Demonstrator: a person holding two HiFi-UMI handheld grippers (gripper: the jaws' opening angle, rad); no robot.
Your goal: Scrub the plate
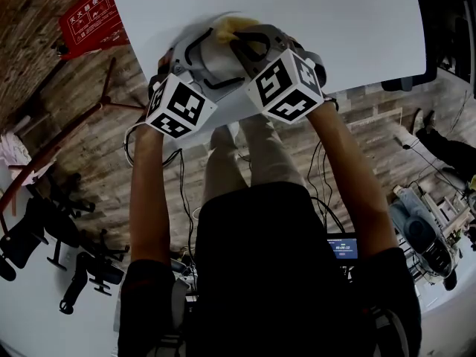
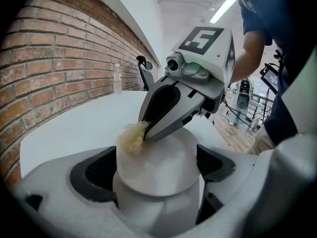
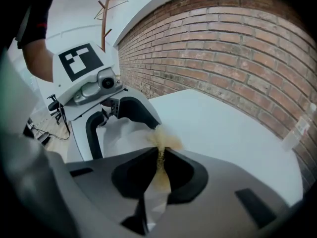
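A round white plate sits flat between the jaws of my left gripper, which is shut on its rim. My right gripper comes in from above and is shut on a yellowish fibrous scrubber. The scrubber touches the plate's far left edge. In the right gripper view the scrubber sticks out past my right gripper, against the plate held by the left gripper. From the head view both grippers meet over the white table's near edge, with the scrubber between them.
A clear water bottle stands at the table's far side by the brick wall. A wooden coat rack stands beyond the table. Black chairs and cables lie on the wooden floor, and a red sign stands off to the left.
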